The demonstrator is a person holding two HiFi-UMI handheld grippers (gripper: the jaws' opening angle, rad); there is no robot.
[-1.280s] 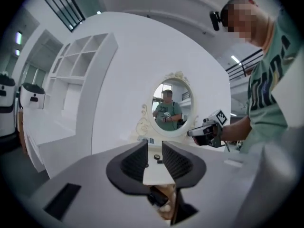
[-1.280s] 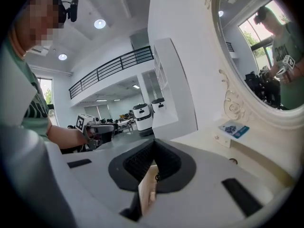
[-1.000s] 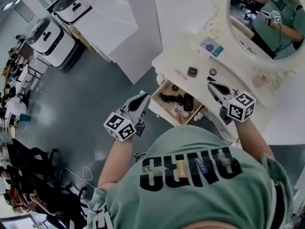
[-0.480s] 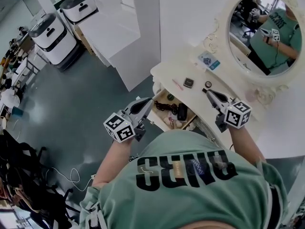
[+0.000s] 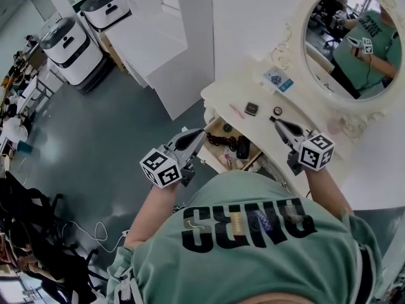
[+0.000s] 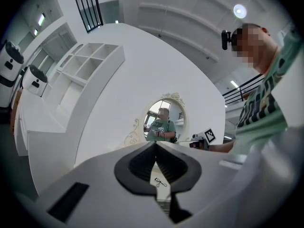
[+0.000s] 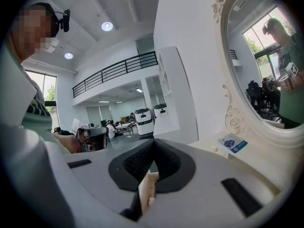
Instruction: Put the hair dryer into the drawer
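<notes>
**Head view:** the drawer (image 5: 255,159) stands pulled open under the vanity surface (image 5: 262,94), between the left gripper (image 5: 200,132) and the right gripper (image 5: 277,120). A dark corded object (image 5: 240,147) lies inside it. It is probably the hair dryer, though it is too small to be sure, and I cannot read its long axis. It sits between the two sets of fingers, and the left gripper's tips are nearer, just beside the drawer's side.

**Left gripper view:** the fingers are pressed together on nothing and aimed level at the mirror (image 6: 165,122).

**Right gripper view:** the fingers are likewise closed and empty. The drawer's wooden edge shows beneath them, and no dryer is visible.
</notes>
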